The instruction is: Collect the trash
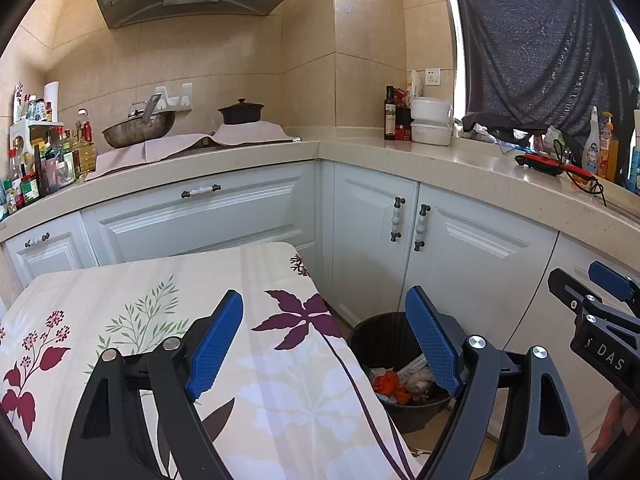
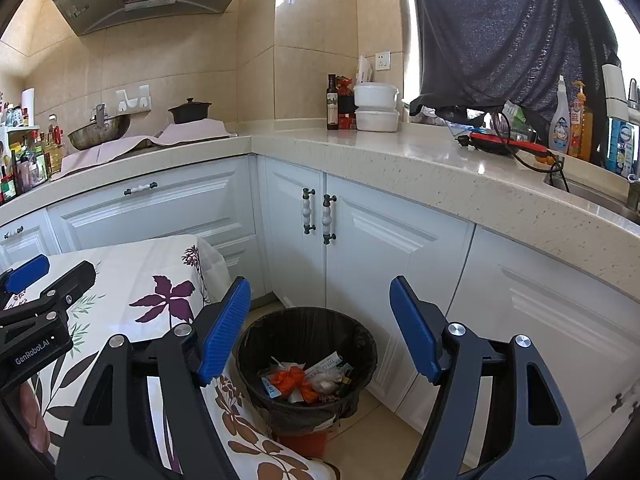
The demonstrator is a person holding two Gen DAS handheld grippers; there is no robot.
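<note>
A black-lined trash bin [image 2: 308, 336] stands on the floor by the corner cabinets, holding orange peel and wrappers [image 2: 304, 380]. It also shows in the left wrist view [image 1: 384, 344]. My right gripper [image 2: 320, 332] is open and empty, held above the bin. My left gripper [image 1: 324, 340] is open and empty over the right edge of the table with the floral cloth [image 1: 160, 308]. The left gripper shows at the left of the right wrist view [image 2: 28, 272]. The right gripper shows at the right of the left wrist view [image 1: 608, 284].
White cabinets [image 2: 360, 248] and a speckled counter [image 2: 400, 152] wrap the corner behind the bin. A wok [image 1: 138, 128] and black pot [image 1: 241, 112] sit on the stove. Bottles, white containers [image 2: 376, 106] and a red tool [image 2: 504, 142] lie on the counter.
</note>
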